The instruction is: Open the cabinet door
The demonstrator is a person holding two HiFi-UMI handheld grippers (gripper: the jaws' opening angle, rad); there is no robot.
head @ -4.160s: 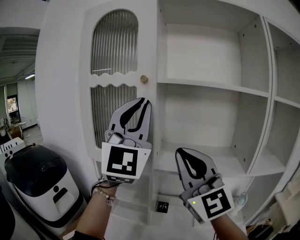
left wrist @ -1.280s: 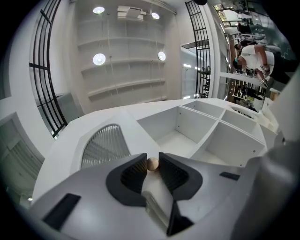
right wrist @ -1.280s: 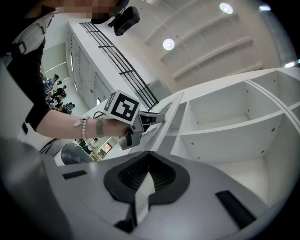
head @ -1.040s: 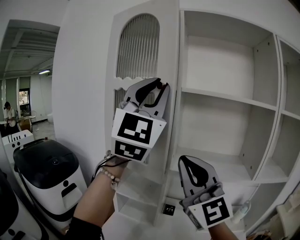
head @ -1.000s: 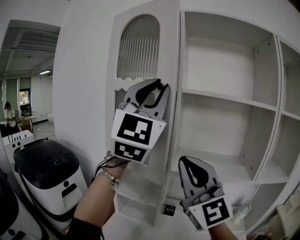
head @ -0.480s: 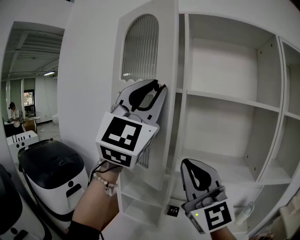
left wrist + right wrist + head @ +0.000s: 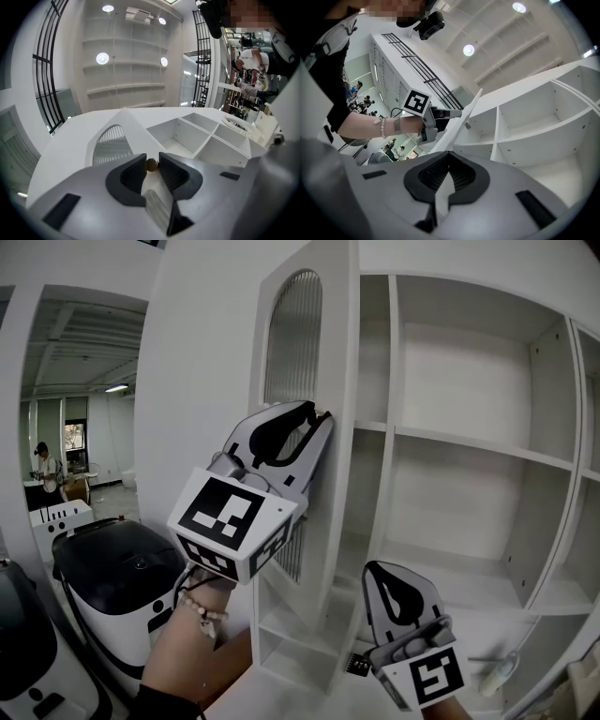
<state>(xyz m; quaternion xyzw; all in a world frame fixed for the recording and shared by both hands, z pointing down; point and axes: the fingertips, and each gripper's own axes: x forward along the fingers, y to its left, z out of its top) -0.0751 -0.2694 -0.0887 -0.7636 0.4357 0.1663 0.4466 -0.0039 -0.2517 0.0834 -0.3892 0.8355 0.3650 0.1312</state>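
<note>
The white cabinet door (image 7: 336,352), with an arched ribbed-glass panel (image 7: 292,343), stands swung partly out from the cabinet (image 7: 469,456). My left gripper (image 7: 317,416) is at the door's free edge. In the left gripper view its jaws are shut on the small brown round knob (image 7: 151,164), one pad on each side; my left gripper (image 7: 151,165) hides the knob in the head view. My right gripper (image 7: 386,570) hangs low in front of the open shelves, away from the door. In the right gripper view its pads (image 7: 449,159) meet with nothing between them.
A white and black machine (image 7: 122,587) stands on the floor left of the door. The open shelves (image 7: 487,568) are bare. A small black thing (image 7: 359,664) and a white item (image 7: 497,673) lie near the bottom shelf. A person (image 7: 42,460) stands far off at the left.
The door has swung farther out from the cabinet, and my left gripper has moved left with the knob in it. The right gripper has barely shifted.
</note>
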